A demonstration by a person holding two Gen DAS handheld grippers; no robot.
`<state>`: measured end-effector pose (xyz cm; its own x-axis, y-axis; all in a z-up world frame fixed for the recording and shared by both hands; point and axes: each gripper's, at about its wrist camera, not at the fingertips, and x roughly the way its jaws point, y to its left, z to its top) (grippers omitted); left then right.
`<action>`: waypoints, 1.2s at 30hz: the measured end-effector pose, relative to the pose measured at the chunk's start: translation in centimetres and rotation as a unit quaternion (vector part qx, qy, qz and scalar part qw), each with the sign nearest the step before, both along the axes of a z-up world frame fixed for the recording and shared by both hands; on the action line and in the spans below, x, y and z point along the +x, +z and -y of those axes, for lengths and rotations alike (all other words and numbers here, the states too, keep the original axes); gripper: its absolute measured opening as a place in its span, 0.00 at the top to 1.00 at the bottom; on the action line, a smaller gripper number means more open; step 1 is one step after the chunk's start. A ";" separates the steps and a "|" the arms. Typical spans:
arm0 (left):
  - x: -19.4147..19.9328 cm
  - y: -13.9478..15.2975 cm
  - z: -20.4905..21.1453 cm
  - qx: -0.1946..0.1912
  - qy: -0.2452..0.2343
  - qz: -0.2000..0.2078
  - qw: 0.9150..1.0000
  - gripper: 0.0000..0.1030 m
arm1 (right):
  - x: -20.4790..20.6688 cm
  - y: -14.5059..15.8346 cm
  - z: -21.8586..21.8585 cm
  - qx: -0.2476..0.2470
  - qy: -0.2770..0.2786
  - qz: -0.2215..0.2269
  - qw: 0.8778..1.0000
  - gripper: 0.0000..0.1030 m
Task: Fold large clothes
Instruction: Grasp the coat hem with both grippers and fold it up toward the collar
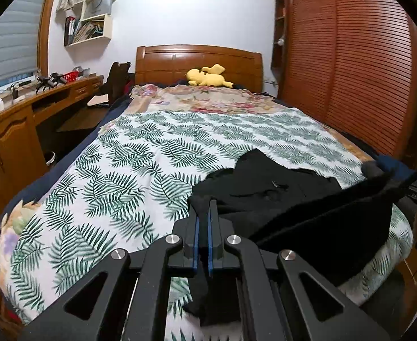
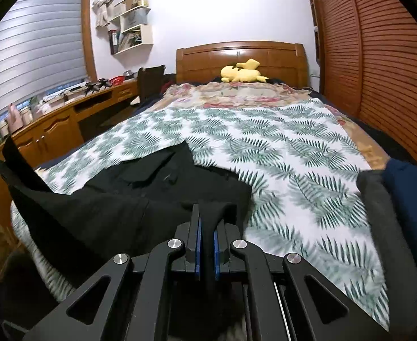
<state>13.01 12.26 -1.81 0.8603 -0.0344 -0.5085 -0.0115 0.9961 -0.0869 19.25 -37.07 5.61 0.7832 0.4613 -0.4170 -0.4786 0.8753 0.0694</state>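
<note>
Black garment [image 1: 268, 196] lies bunched at near end of bed [image 1: 117, 170], near edge lifted; left gripper [image 1: 204, 207] and right gripper [image 2: 207, 216] each clenched on a pinch of its cloth; risk: thin pinch slips, or far half drags and wrinkles; both grippers tilt slightly down, side by side.

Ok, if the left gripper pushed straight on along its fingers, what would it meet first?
Probably the black garment that the left gripper is already shut on, bunched just ahead of its fingertips; beyond it lies the fern-print sheet. Depth is uncertain.
</note>
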 end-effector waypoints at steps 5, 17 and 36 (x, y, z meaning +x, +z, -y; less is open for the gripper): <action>4.4 0.1 -0.4 -0.006 0.001 0.010 1.000 0.96 | 5.7 -0.5 -2.1 -0.006 -0.010 -0.006 1.000 0.95; 14.2 0.8 0.1 0.000 0.002 0.055 0.998 0.95 | 17.2 0.3 -6.8 -0.018 -0.053 -0.012 0.998 0.95; 19.4 -3.0 0.5 -0.019 -0.024 0.000 1.000 0.60 | 25.8 -1.0 -13.3 -0.076 -0.128 -0.054 0.987 0.92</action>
<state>32.46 11.74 -4.82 0.8571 -0.0947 -0.5064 0.0355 0.9915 -0.1253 45.09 -23.78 4.59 0.8134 0.1800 -0.5531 -0.2380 0.9707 -0.0340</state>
